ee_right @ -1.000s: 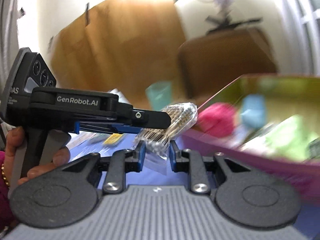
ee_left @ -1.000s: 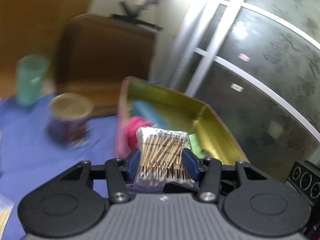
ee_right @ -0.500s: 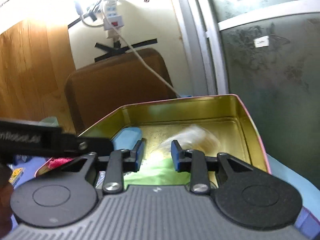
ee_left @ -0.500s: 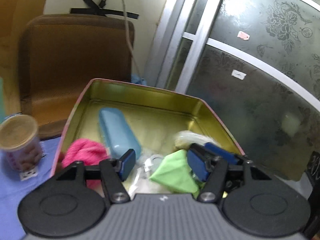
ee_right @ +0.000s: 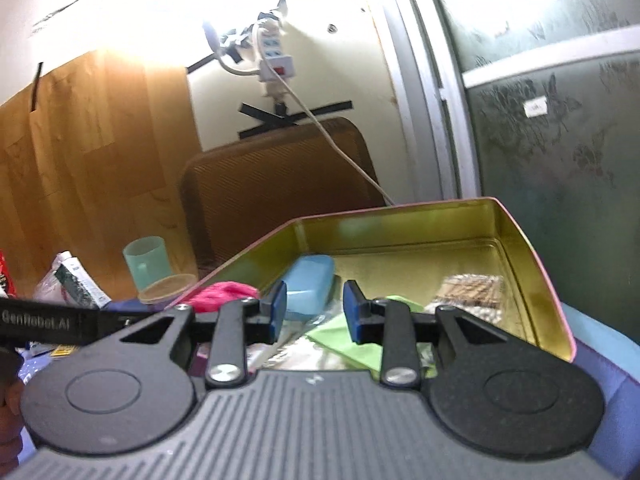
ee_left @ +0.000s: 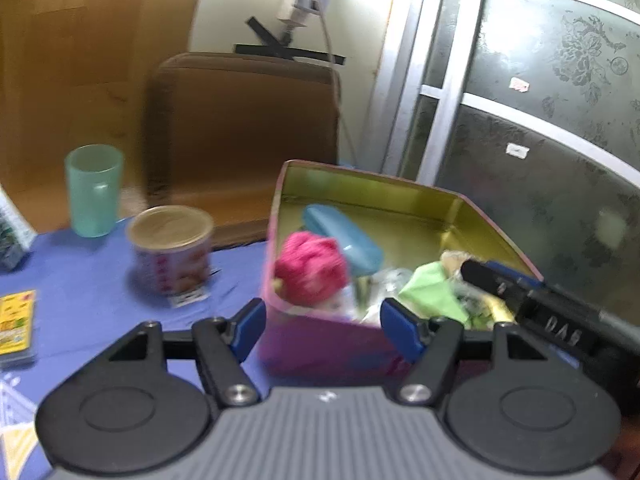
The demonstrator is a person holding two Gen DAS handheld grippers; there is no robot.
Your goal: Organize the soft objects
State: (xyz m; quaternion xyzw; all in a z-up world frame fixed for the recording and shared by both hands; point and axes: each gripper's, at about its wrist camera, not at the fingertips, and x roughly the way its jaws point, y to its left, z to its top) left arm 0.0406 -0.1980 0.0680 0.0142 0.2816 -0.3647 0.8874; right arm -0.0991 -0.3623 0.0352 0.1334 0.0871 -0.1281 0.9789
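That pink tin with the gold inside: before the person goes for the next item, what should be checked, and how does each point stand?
1. Cotton swab packet inside the tin: ok, it lies near the far right corner.
2. Left gripper empty: ok, its jaws have just been opening and nothing sits between them.
3. Right gripper empty: ok, a gap shows between the pads, with nothing pinched.
4. The two grippers apart from each other: cannot tell; they are close together over the tin's near side.
5. Room left in the tin: ok, bare gold floor shows at the back.
6. Soft items left on the blue cloth: cannot tell, only part of it shows.
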